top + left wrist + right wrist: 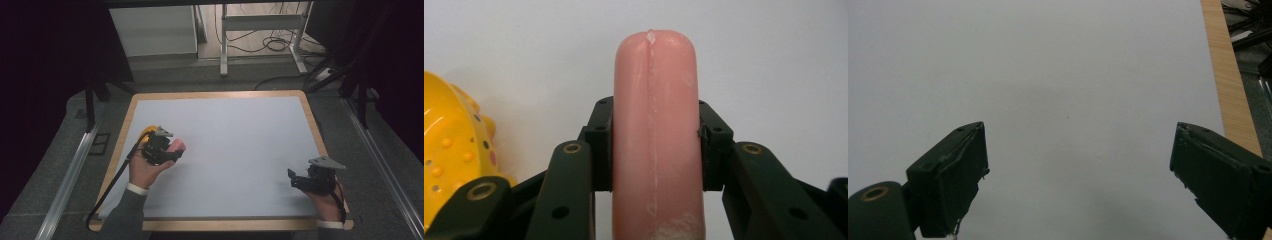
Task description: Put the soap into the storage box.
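A pink sausage-shaped toy (655, 150) stands upright between the two black jaws of my left gripper (655, 112), which is shut on its sides. From above, the left gripper (169, 151) is at the table's left side, with the pink toy (179, 145) sticking out toward the middle. A yellow toy with small dots (449, 145) lies just beside it; in the high view this yellow toy (145, 132) sits behind the hand. My right gripper (294, 179) rests near the front right corner. In its own view the right gripper (1080, 175) has its jaws wide apart with nothing between them.
The table has a white top (235, 145) with a wooden rim (320, 135); the wooden rim (1228, 75) runs close along the right gripper's right side. Beyond the table stand a white cabinet (152, 30), a metal frame (260, 22) and floor cables (275, 45).
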`<state>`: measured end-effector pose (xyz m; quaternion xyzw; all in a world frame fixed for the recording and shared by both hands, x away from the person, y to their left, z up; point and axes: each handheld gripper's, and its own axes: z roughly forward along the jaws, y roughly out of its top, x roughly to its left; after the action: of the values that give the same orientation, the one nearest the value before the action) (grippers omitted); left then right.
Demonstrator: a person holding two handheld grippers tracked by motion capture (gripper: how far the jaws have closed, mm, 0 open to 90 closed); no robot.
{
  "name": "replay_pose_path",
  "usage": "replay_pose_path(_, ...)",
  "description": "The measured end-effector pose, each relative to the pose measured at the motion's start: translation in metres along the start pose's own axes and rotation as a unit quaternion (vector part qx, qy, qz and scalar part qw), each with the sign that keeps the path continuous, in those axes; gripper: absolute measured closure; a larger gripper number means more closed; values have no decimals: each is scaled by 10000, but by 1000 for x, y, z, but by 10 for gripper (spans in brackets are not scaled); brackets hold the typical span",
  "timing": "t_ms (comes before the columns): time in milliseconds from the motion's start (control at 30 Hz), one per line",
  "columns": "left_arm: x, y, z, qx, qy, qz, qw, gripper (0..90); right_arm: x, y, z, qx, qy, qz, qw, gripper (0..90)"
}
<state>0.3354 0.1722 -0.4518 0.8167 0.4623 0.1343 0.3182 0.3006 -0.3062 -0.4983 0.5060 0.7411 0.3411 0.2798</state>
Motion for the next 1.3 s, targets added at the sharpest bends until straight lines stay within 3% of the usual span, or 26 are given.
replay_pose_path(1300,43,-4,-23,-146,370,-371,9985,603,0,-1,2,44,-5,2,10000,81)
